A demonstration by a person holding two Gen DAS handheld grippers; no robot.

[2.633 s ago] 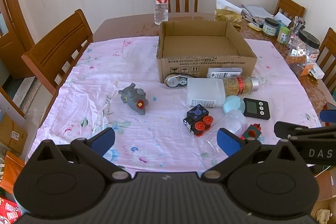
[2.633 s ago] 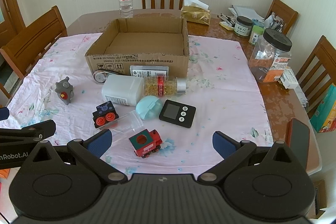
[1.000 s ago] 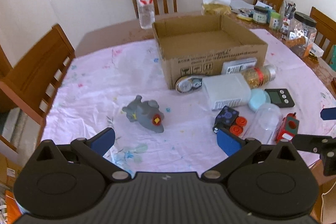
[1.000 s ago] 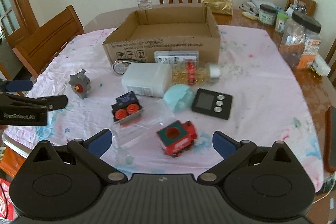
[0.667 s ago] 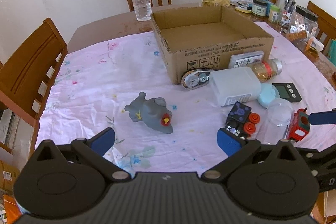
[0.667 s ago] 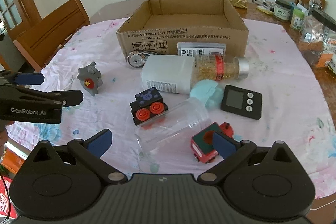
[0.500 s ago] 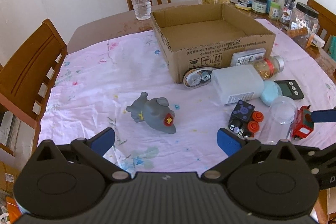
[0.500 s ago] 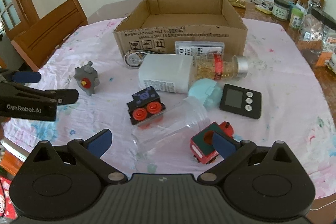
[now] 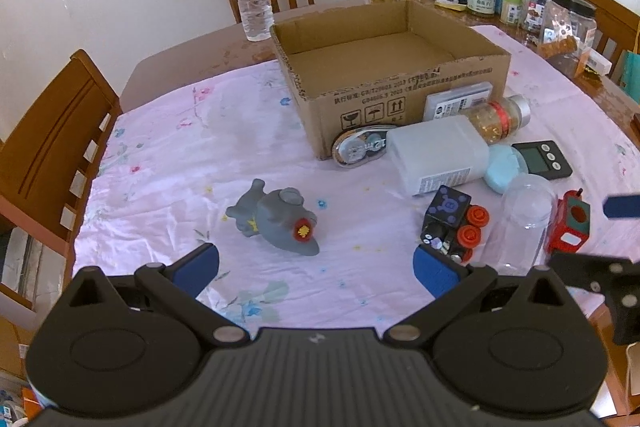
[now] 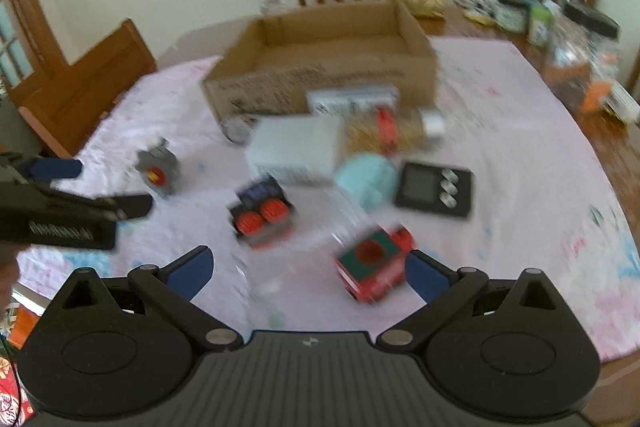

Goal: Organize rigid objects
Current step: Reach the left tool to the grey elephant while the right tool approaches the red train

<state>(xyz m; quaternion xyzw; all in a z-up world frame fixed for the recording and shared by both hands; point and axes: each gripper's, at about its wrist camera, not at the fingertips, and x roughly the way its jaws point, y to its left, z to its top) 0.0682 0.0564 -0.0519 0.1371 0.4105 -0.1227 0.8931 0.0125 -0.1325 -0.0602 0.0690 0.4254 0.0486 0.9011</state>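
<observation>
The cardboard box [image 9: 404,83] is empty, so nothing is sorted yet; all the items lie on the pink cloth [image 9: 168,147] in front of it. The left gripper [image 9: 314,263] and the right gripper [image 10: 306,269] are both wide open and hold nothing. The grey toy [image 9: 276,223] lies on its side just before the left gripper, its long axis diagonal, the red-marked end pointing toward the camera

Your left wrist view: looks forward and down over table from near-left edge, grey toy [image 9: 276,223] close ahead. Your right wrist view: same direction from further right, blurred, red toy train [image 10: 372,263] nearest. Both views share cardboard box [image 9: 400,87] and toy clutter before it.
</observation>
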